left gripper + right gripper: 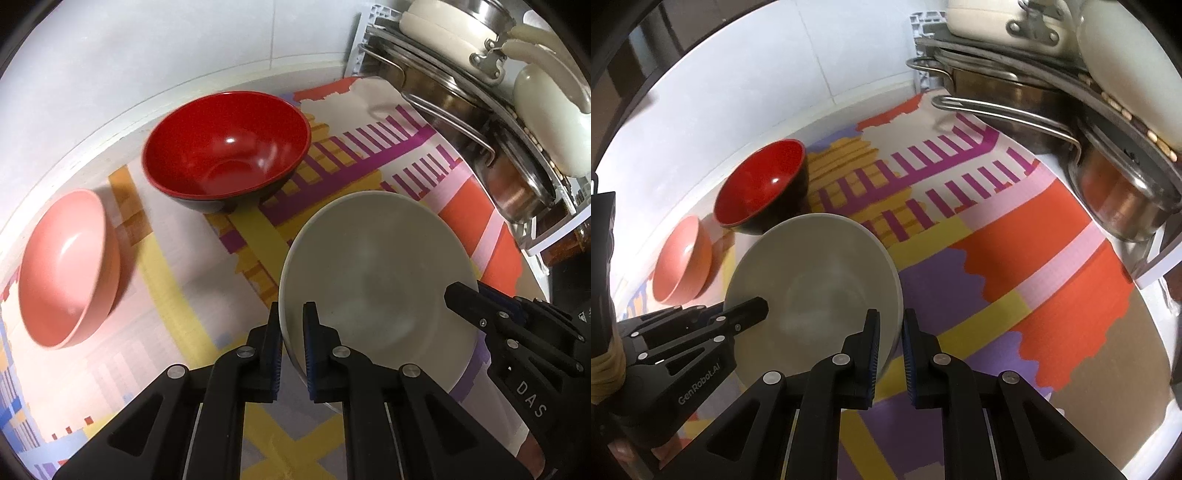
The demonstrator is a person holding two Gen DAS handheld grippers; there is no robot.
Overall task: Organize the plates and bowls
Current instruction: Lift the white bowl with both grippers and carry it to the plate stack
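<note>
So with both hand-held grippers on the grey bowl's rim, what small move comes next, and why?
Probably lift the grey bowl straight up. The left hand-held gripper and right hand-held gripper pinch opposite sides of the rim, and the red bowl beyond looks empty, a likely nesting spot.

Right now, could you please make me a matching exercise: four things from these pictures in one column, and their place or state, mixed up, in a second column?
Things:
1. grey bowl
2. red bowl
3. pink bowl
4. steel pots

Places or states:
A. stacked on the rack at the right
B. farthest left, by the mat's edge
C. standing alone on the mat near the wall, black outside
D. rim between the fingers of both the left gripper and the right gripper

Pairs: 1-D, 2-C, 3-B, 4-A
</note>
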